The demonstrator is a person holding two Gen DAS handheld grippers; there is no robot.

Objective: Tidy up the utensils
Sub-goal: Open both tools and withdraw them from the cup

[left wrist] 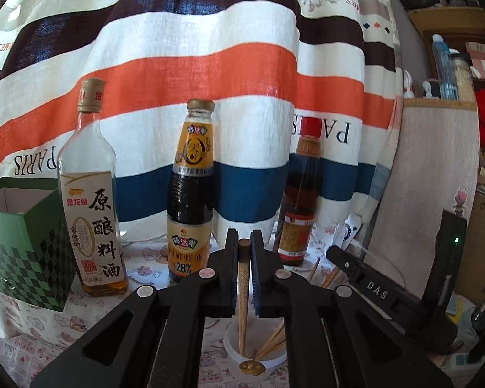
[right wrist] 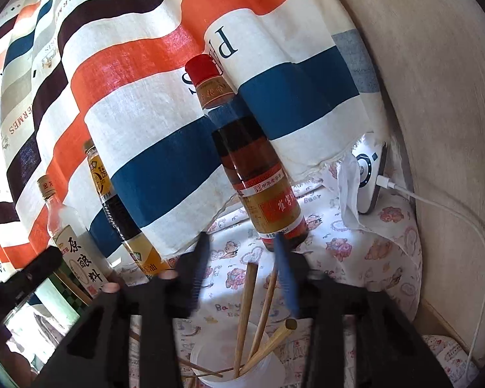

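Striped cloth (left wrist: 210, 74) hangs behind three bottles on the worktop (left wrist: 22, 333). Left gripper (left wrist: 243, 278) fingers pinch an upright chopstick (left wrist: 242, 294), tip inside the white cup (left wrist: 232, 352). Right gripper (right wrist: 242, 278) fingers are spread above the cup (right wrist: 207, 359) holding more chopsticks (right wrist: 244, 307).

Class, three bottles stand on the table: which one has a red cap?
The amber oil bottle at the right end of the row, nearest the white cup. The cooking wine bottle and oyster sauce bottle have gold caps.
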